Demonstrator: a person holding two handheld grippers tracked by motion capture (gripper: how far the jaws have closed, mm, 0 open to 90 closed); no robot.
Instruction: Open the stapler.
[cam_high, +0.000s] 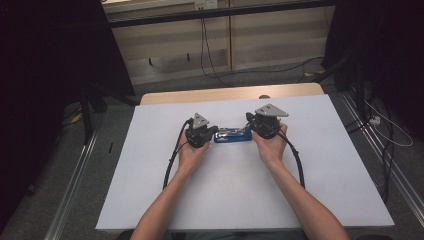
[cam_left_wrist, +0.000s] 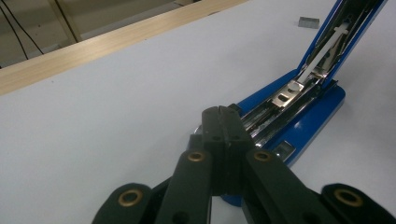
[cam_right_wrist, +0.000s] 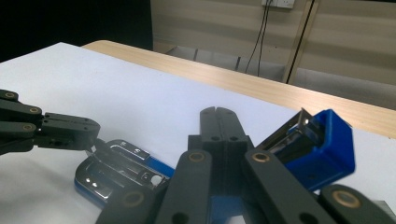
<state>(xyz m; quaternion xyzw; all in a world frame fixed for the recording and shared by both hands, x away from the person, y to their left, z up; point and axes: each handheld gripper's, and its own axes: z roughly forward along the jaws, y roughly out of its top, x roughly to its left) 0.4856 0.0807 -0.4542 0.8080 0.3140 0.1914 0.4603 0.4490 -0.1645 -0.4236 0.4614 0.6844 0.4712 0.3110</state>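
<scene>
Both forearms reach in from the near edge of the bench (cam_high: 165, 200) and angle inward, so the two tools face each other across a blue stapler (cam_high: 232, 135) lying between them. The left hand-held gripper (cam_high: 214, 131) points right at the stapler's near end, wrist low, palm cupping the black body. The right hand-held gripper (cam_high: 248, 119) points left at the opposite end, held slightly higher. The jaws of both sit pressed together, with nothing pinched between them.

The stapler has a glossy blue plastic shell over bright chromed metal; the bench top is a matte, pale sheet with a light wood strip along its far edge.

The left gripper view shows the stapler (cam_left_wrist: 299, 107) just beyond its closed tips, its lid (cam_left_wrist: 345, 32) swung up to bare the steel magazine channel, and a small grey block of staples (cam_left_wrist: 308, 22) lying farther off. The right gripper view shows the raised blue lid end-on (cam_right_wrist: 322, 144), the chromed base plate (cam_right_wrist: 116, 170), and the left tool's tip (cam_right_wrist: 88, 135) touching that plate.
</scene>
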